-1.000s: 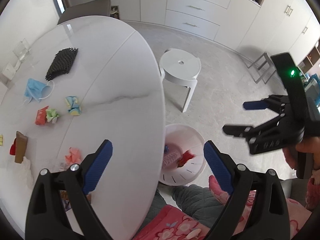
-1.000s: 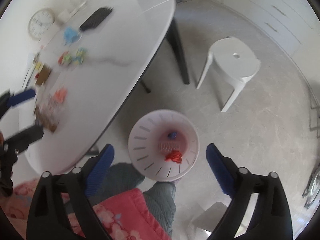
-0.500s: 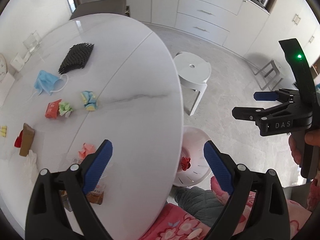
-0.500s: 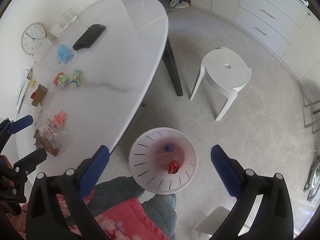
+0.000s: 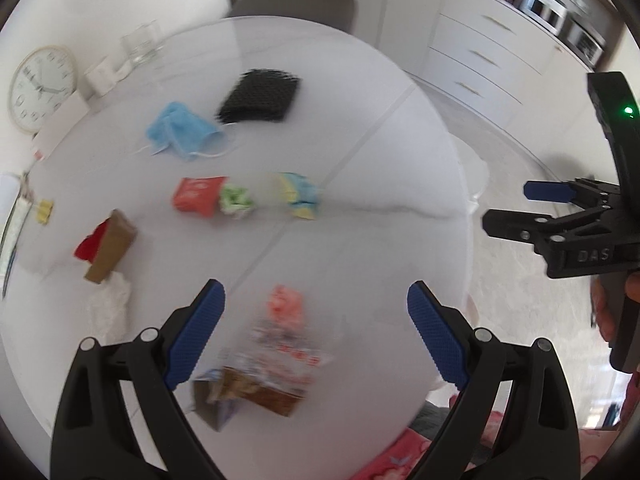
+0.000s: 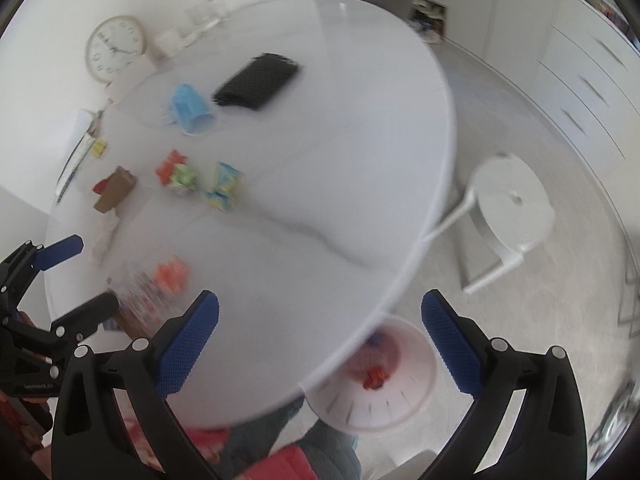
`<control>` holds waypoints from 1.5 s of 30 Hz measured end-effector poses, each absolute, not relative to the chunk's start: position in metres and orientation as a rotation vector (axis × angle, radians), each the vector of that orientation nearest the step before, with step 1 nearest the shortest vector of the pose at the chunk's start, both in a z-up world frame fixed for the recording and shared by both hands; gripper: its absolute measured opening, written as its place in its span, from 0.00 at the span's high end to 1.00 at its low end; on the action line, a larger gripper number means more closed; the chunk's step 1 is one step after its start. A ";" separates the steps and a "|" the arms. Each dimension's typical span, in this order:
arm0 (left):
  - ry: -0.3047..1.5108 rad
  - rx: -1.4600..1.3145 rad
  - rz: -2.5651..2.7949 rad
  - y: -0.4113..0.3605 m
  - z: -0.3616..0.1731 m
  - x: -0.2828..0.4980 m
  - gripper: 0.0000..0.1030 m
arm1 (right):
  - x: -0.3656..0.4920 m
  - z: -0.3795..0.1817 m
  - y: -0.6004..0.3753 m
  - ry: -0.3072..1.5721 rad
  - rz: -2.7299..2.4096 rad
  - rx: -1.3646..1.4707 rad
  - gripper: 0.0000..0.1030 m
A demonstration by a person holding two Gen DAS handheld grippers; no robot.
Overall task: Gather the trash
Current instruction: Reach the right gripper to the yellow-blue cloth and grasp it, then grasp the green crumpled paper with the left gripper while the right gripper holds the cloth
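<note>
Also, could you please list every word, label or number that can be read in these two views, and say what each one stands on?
"DAS": raised letters on the body of the right gripper, left wrist view.
Wall clock: numerals around the dial, too blurred to read.
Clear snack wrapper by the left gripper: red print, blurred.
Red packet: pale marks, unreadable.
Left gripper's body in the right wrist view: a small label, too small to read.

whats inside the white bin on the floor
The white bin holds a red scrap and something pinkish with a blue bit, all blurred. The table edge covers the bin's far side, so anything there is hidden.
</note>
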State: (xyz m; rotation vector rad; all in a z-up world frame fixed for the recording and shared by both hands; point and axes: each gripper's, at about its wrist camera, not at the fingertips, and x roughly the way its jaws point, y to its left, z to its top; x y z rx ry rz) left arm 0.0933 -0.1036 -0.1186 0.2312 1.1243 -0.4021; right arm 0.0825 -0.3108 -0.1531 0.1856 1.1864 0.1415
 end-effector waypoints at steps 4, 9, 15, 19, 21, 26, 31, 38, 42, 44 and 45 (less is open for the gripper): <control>1.127 0.191 -0.372 -0.072 -0.121 0.106 0.14 | 0.123 -0.164 -0.272 1.189 0.203 0.134 0.02; 1.161 0.165 -0.370 -0.040 -0.133 0.106 0.14 | 0.169 -0.189 -0.231 1.193 0.242 0.084 0.07; 1.210 0.138 -0.331 -0.012 -0.151 0.114 0.14 | 0.204 -0.223 -0.205 1.255 0.238 0.067 0.29; 1.220 0.122 -0.339 -0.004 -0.155 0.124 0.14 | 0.211 -0.233 -0.196 1.288 0.233 0.043 0.32; 1.221 0.123 -0.350 -0.004 -0.155 0.127 0.14 | 0.213 -0.236 -0.192 1.298 0.236 0.025 0.37; 1.223 0.138 -0.386 -0.012 -0.157 0.132 0.14 | 0.214 -0.242 -0.187 1.323 0.255 0.019 0.67; 1.233 0.085 -0.393 -0.022 -0.163 0.152 0.14 | 0.215 -0.239 -0.192 1.312 0.269 0.025 0.72; 1.222 0.077 -0.414 -0.053 -0.185 0.199 0.15 | 0.214 -0.227 -0.221 1.284 0.230 0.044 0.72; 1.255 0.060 -0.404 -0.067 -0.205 0.222 0.21 | 0.212 -0.223 -0.241 1.274 0.197 0.076 0.72; 1.274 0.063 -0.398 -0.076 -0.217 0.231 0.30 | 0.211 -0.221 -0.250 1.265 0.186 0.094 0.72; 1.285 0.070 -0.390 -0.080 -0.222 0.233 0.33 | 0.211 -0.220 -0.253 1.261 0.182 0.101 0.72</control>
